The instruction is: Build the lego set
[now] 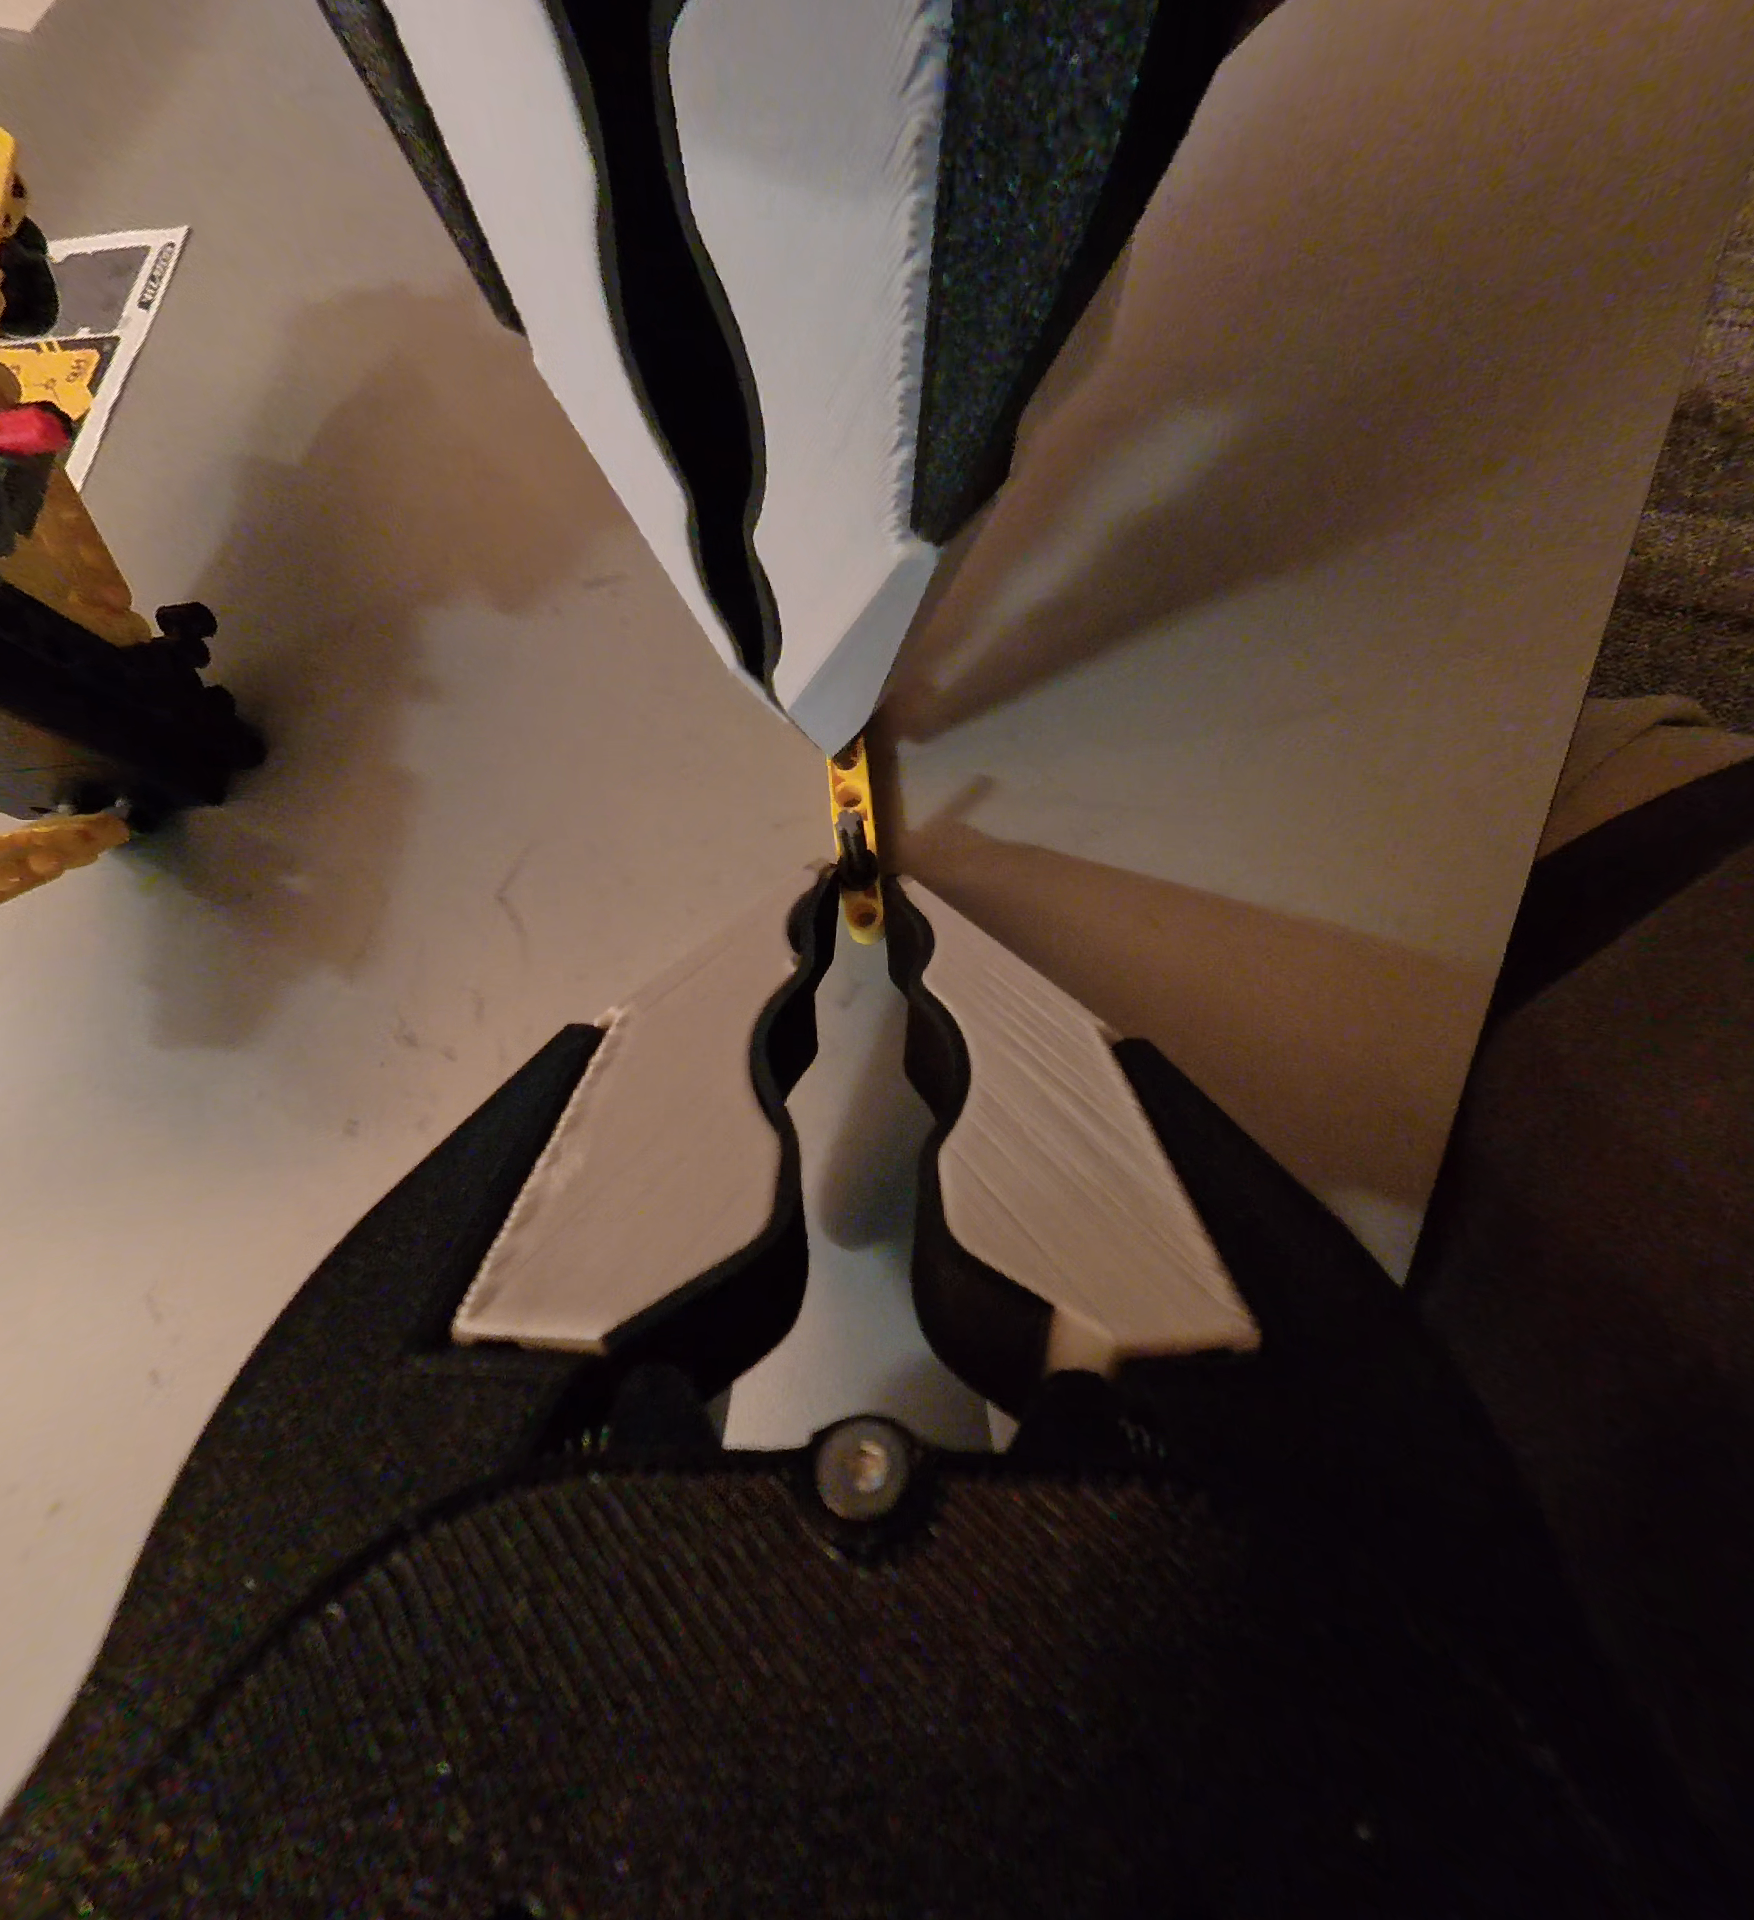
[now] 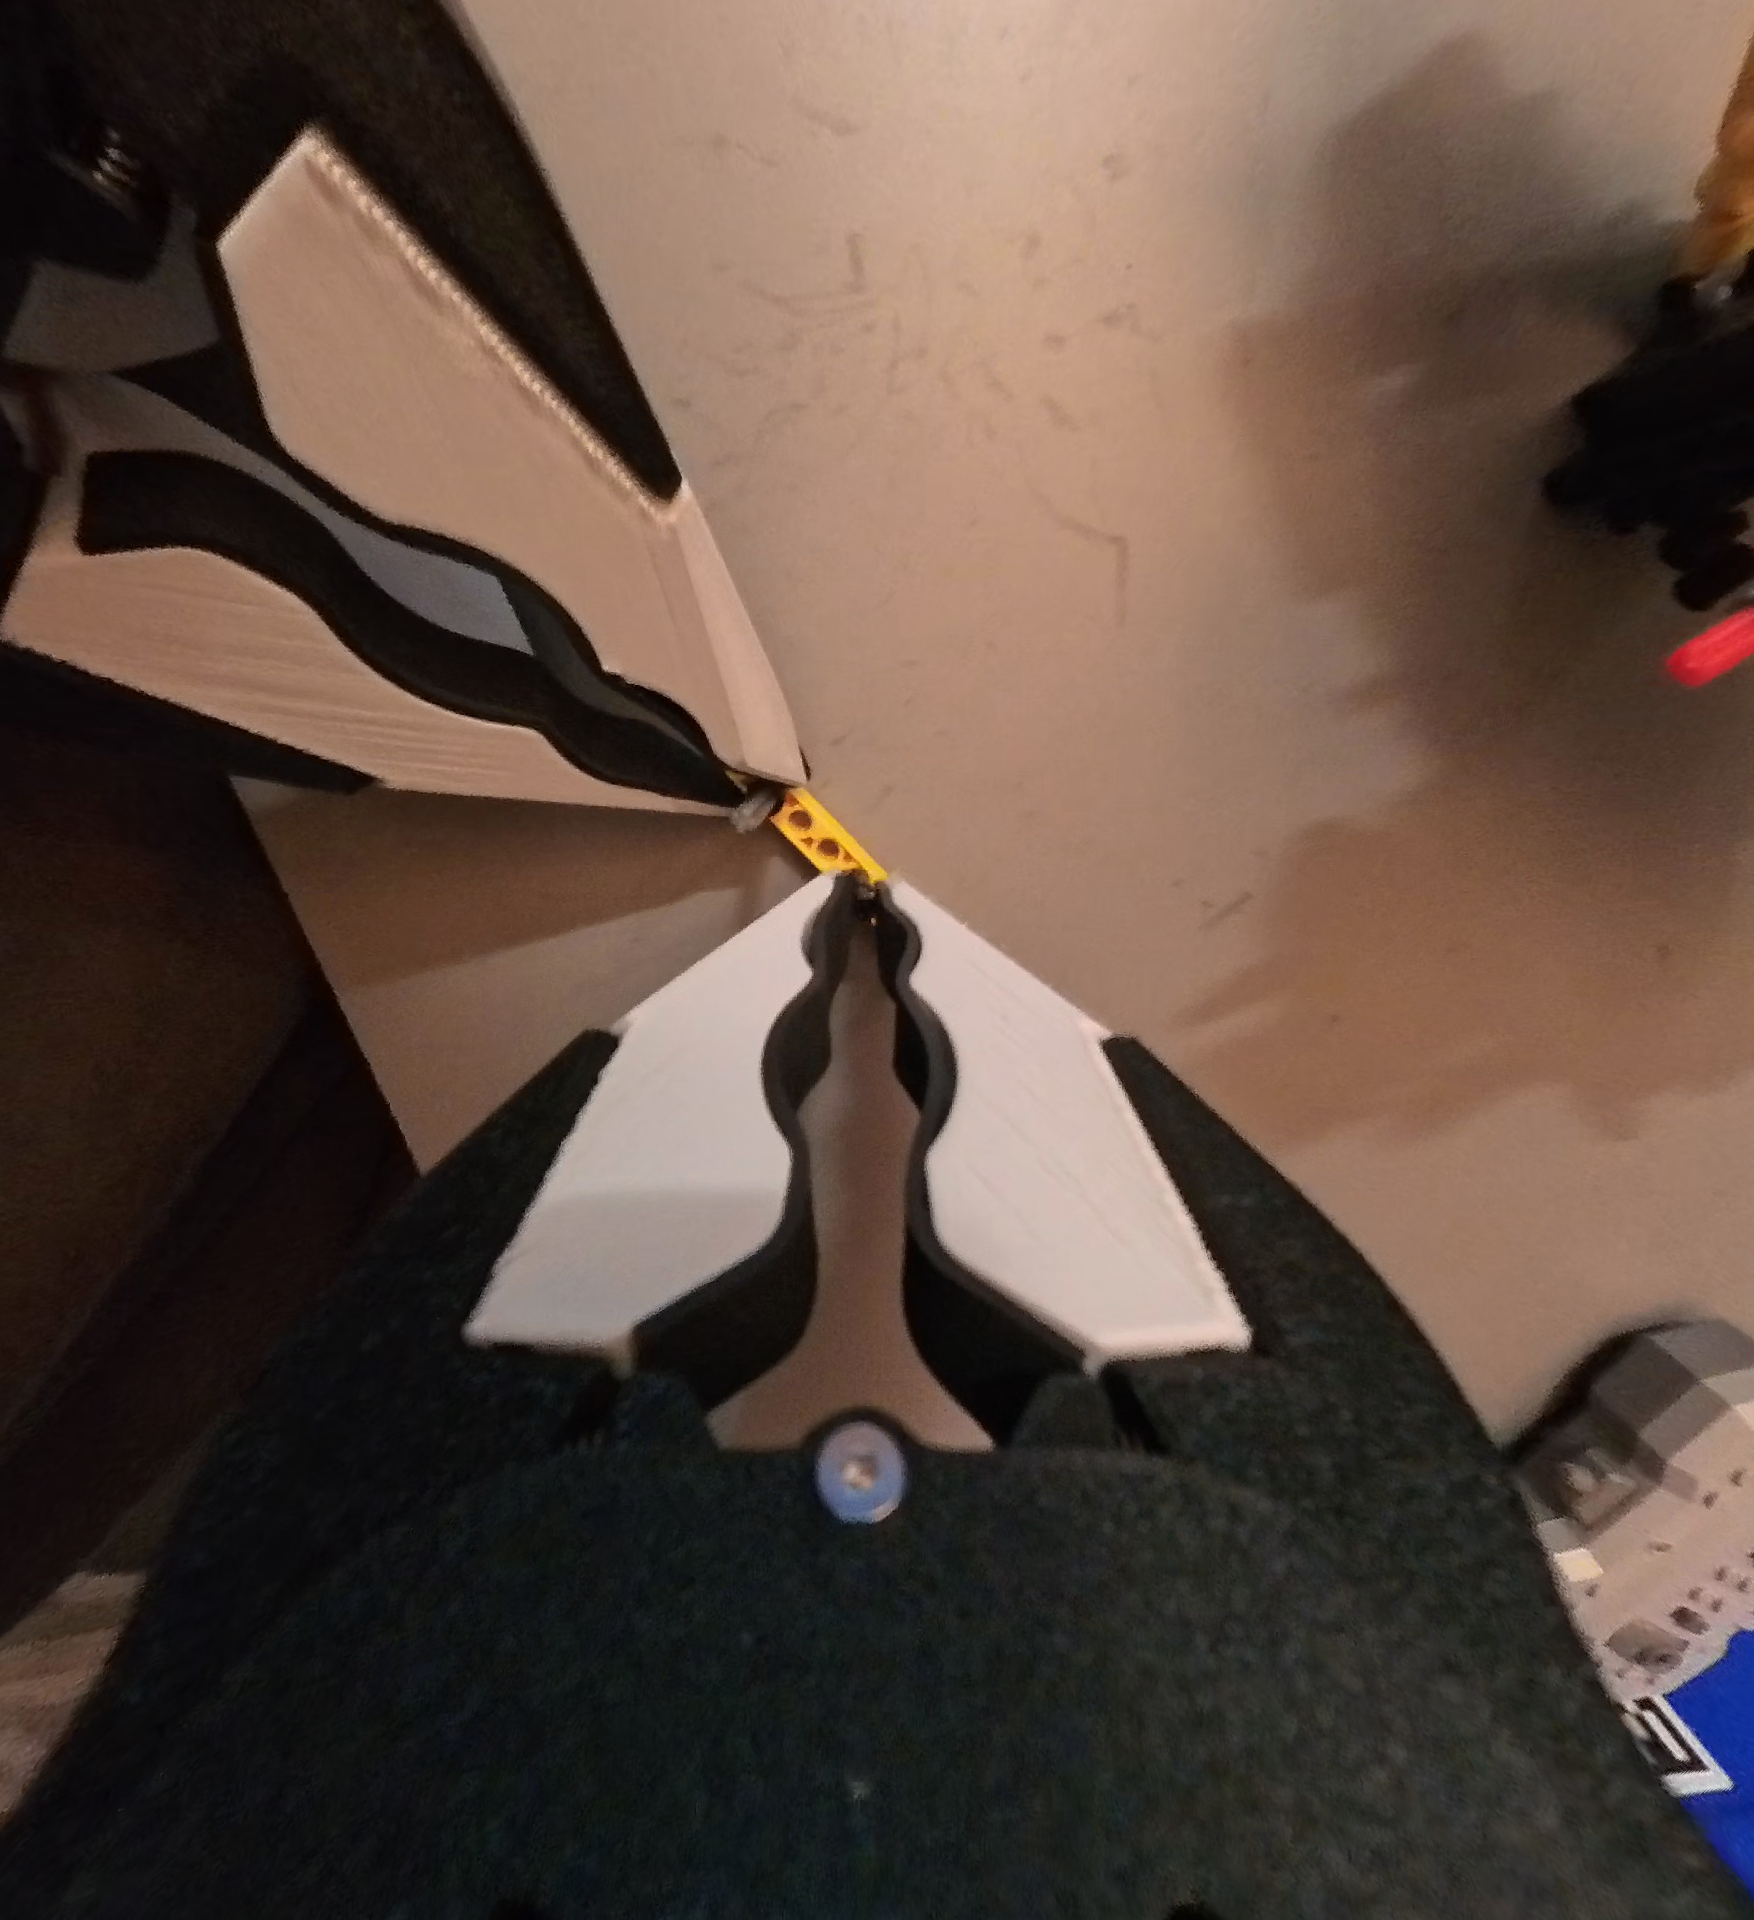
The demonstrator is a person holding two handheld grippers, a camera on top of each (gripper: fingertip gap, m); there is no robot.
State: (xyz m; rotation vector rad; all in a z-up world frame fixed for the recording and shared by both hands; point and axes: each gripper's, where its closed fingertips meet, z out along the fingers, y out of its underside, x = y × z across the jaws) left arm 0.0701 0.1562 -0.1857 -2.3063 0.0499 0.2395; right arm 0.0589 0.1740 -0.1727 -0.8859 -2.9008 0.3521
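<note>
A small yellow beam with holes (image 1: 849,795) is held above the table between both grippers. My left gripper (image 1: 857,883) is shut on its near end, where a dark grey pin (image 1: 852,840) sticks out of the beam. The right gripper (image 1: 831,732) reaches in from the top and pinches the far end. In the right wrist view, my right gripper (image 2: 860,891) is shut on one end of the beam (image 2: 823,834). The left gripper (image 2: 748,795) comes in from the upper left and grips the other end by the grey pin (image 2: 751,812).
A yellow and black brick-built vehicle (image 1: 31,644) with a red tip (image 1: 21,431) stands at the left on the light table (image 1: 437,935), next to a printed sheet (image 1: 120,301). It also shows in the right wrist view (image 2: 1725,416). A grey and blue box (image 2: 1704,1621) lies at the lower right. The table edge and carpet (image 1: 1725,416) are at the right.
</note>
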